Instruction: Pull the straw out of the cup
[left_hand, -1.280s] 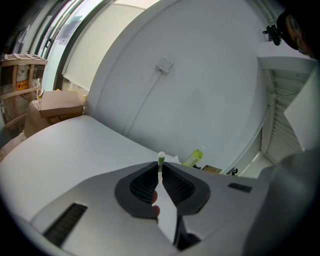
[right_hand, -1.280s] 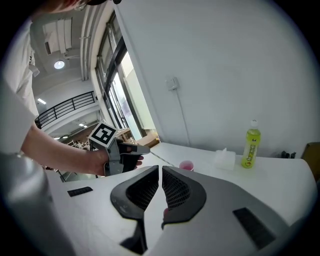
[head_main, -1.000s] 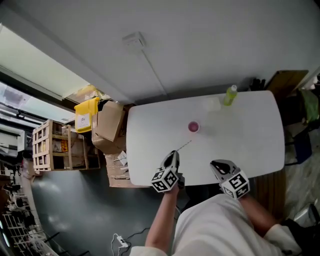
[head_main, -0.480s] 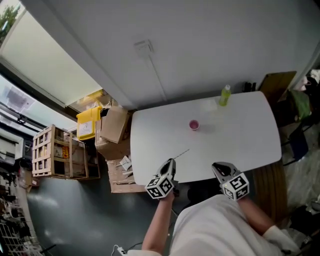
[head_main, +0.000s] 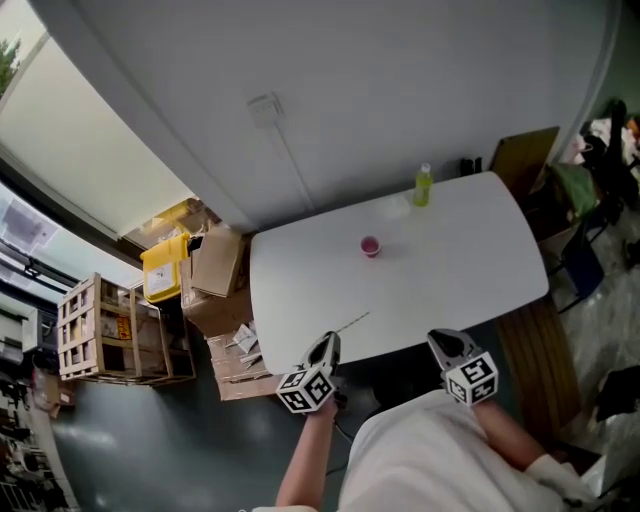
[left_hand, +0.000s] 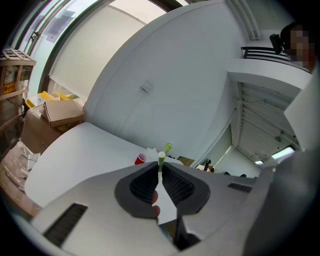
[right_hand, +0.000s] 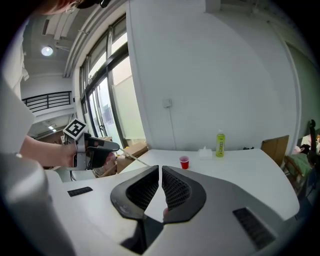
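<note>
White rounded table (head_main: 480, 250) against a grey wall. Thin, pale plastic straw (head_main: 352, 322) out of the small red cup (head_main: 370, 246), well short of it, long axis slanting toward the cup. Near end pinched in the left gripper (head_main: 327, 342). Right gripper (head_main: 442, 341) closed to a slit, empty, farther from the cup.

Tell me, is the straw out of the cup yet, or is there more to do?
Done: the straw is clear of the red cup, which stands alone, farther back on the table. In hand: the left gripper pinches the straw near the table's front edge; the right gripper holds nothing. Left: probably nothing but putting the straw down.
</note>
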